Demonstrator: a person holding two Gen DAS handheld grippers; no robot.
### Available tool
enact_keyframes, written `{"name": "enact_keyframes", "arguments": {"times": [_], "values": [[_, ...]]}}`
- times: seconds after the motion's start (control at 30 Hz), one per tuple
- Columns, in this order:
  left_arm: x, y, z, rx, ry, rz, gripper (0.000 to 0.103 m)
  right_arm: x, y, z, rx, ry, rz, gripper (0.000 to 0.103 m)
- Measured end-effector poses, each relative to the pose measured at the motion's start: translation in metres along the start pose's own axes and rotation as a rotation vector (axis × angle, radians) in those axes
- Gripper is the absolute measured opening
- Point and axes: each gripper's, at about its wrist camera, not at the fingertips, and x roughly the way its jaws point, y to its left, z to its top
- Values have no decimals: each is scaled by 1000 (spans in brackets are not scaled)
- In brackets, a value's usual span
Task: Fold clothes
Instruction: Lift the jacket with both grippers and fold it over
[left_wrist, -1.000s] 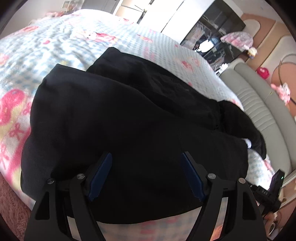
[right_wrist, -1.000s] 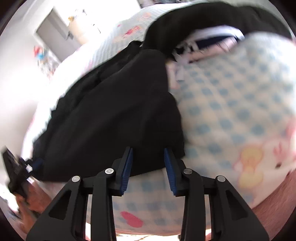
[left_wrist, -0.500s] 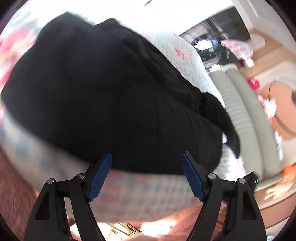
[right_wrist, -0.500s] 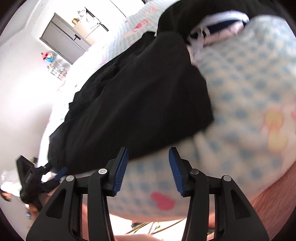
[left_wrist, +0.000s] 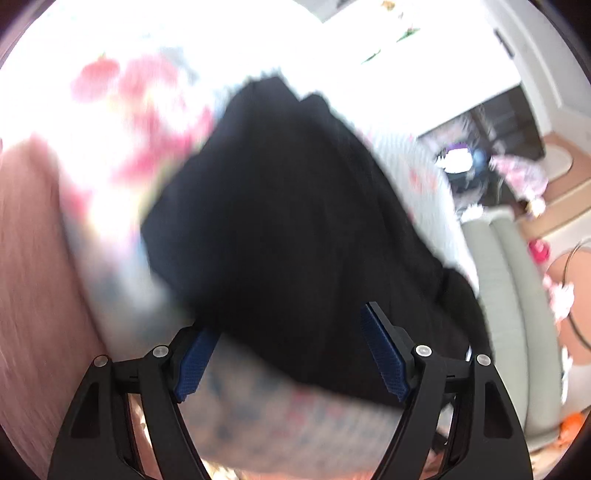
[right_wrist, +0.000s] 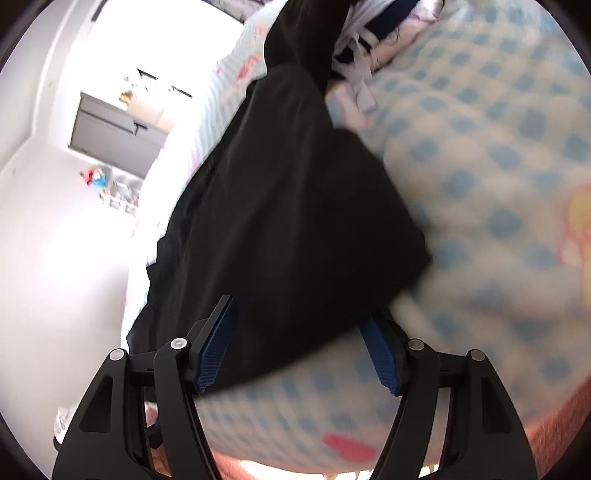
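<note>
A black garment (left_wrist: 295, 229) lies spread on a bed with a blue-checked, pink-patterned blanket (left_wrist: 288, 417). My left gripper (left_wrist: 288, 354) is open, its blue-padded fingers straddling the garment's near hem at the bed edge. The view is motion-blurred. In the right wrist view the same garment (right_wrist: 288, 229) runs away up the bed. My right gripper (right_wrist: 299, 354) is open, its fingers either side of the garment's near hem, holding nothing.
A pile of other clothes, black and white with dark blue (right_wrist: 365, 40), lies beyond the garment. A grey padded headboard or sofa (left_wrist: 517, 314) stands right of the bed. A grey cabinet (right_wrist: 110, 136) stands by the far wall. Reddish-brown carpet (left_wrist: 33, 295) lies below.
Both grippers have swung and dropped toward the garment's near hem at the bed edge. The right gripper's jaws have opened wider. The left gripper stayed open.
</note>
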Motion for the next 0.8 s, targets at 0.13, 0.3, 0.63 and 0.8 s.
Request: {"name": "enact_keyframes", "arguments": {"times": [0.13,0.3,0.63,0.8], "values": [[28,2,13,-8,37,12,81,25,5,6,-15,28,-7,72],[28,-13,16,41,-44,8,61,17,11,10,9,-53,45,62],[59,-9,20,64,27,12,60,53,17,21,-23,-1,42,68],[31,-38,9,190,-40,36,30,35,43,22,-138,-58,-32,26]]}}
